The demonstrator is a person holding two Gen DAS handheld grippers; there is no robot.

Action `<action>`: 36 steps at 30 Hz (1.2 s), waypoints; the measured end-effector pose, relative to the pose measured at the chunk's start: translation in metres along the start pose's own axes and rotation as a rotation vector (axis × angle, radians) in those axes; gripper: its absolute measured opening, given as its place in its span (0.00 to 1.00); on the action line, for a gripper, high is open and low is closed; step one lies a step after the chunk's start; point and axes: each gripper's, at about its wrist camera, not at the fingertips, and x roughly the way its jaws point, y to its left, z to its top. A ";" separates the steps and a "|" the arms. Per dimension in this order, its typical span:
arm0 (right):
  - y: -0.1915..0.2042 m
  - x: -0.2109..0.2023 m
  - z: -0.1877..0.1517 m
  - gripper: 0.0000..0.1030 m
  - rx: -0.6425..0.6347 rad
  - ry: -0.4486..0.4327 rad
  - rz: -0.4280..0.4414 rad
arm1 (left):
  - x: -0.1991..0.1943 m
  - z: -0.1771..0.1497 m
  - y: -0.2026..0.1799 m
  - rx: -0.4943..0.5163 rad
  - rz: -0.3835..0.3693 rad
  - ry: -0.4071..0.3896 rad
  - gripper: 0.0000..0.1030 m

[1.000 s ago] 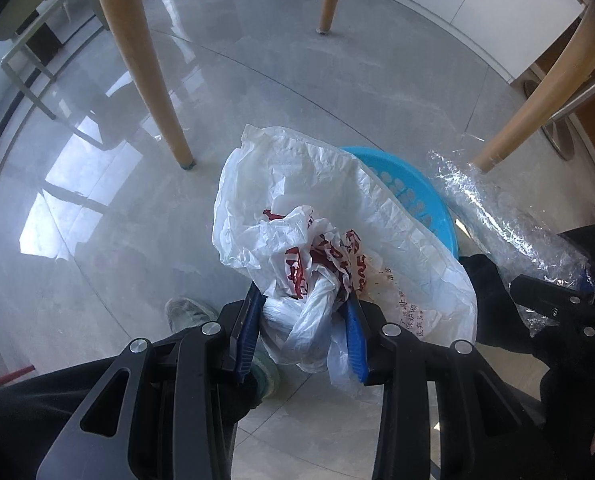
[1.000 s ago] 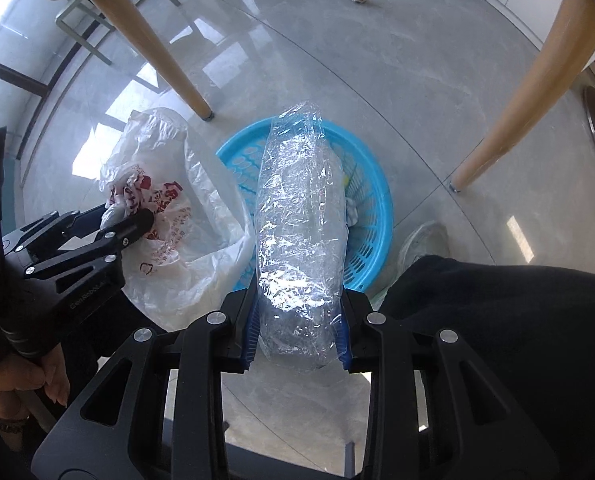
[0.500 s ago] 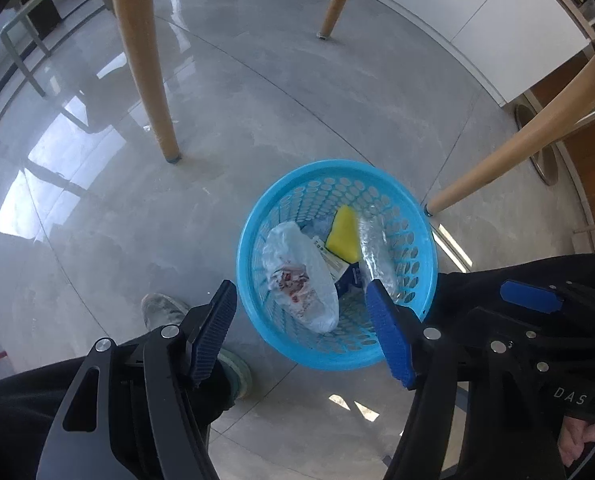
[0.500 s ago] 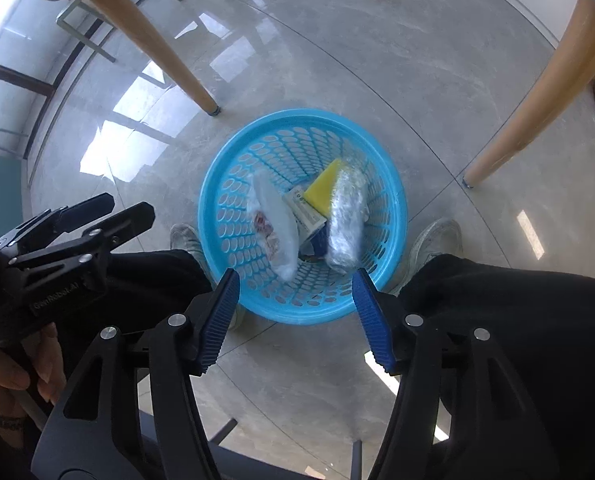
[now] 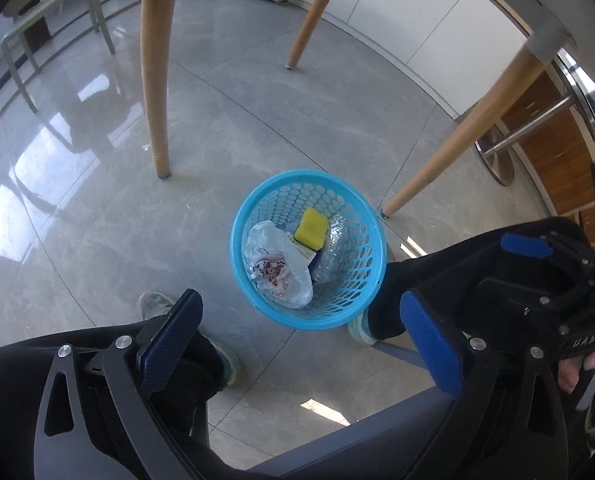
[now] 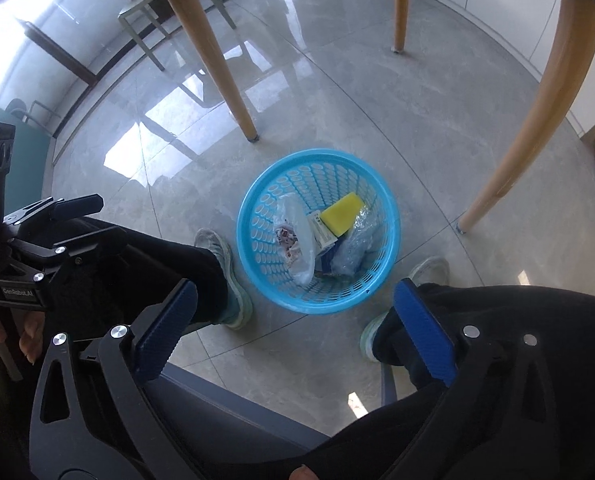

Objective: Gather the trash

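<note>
Now both the left claw [image 5: 301, 340] and right claw [image 6: 293, 328] have just been opening and hang empty above the basket [image 5: 361, 308], where the bag [image 5: 277, 268] and wrapper [image 6: 353, 252] lie, so little seems left.

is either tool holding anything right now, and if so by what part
Nothing is held. The left tool and right tool both stand wide open, having just been opening, with nothing between them. The white plastic bag and clear wrap lie in the blue basket.
</note>
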 end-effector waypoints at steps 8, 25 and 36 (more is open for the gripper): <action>0.001 -0.001 -0.004 0.91 -0.023 -0.003 0.005 | -0.004 -0.004 -0.002 0.037 -0.004 -0.014 0.94; 0.003 -0.007 -0.009 0.92 -0.035 -0.051 0.053 | -0.011 -0.007 0.000 0.019 0.008 -0.053 0.94; 0.002 -0.003 -0.007 0.92 -0.021 -0.030 0.054 | -0.011 -0.009 -0.008 0.061 0.028 -0.062 0.94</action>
